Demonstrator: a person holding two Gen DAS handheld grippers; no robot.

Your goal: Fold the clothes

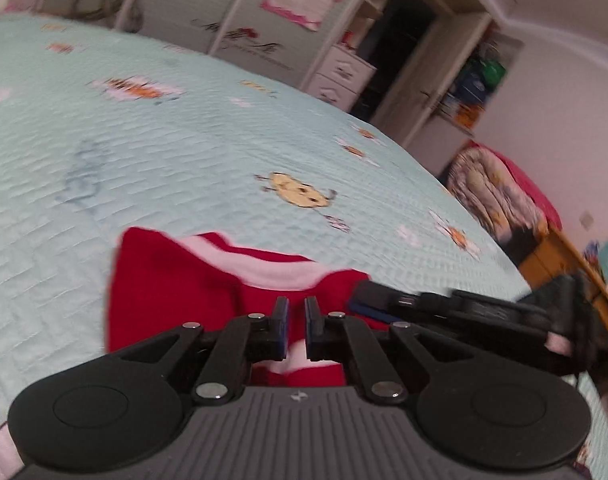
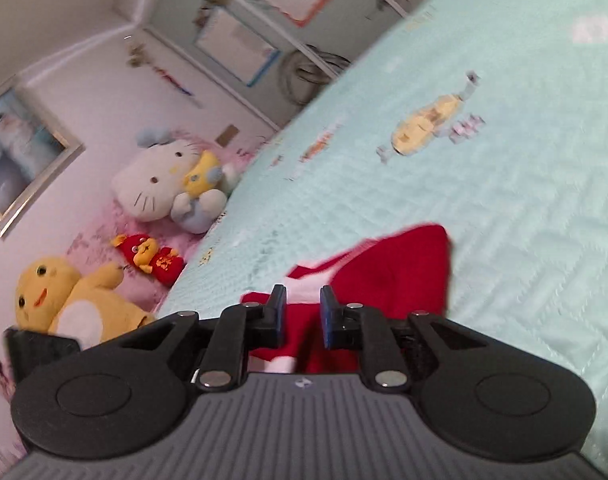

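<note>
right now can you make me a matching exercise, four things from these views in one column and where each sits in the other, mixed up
Things:
1. red and white knit garment
2. large white cat plush
3. yellow duck plush
4. right tongs

Places:
A. at the garment's right edge
B. lying on the pale green quilted bedspread
C. nearest the right camera, at the bed's head
D. behind the small red plush

Pairs: 1-B, 2-D, 3-C, 4-A

One red garment [image 1: 175, 280], three plush toys [image 2: 165, 184].
</note>
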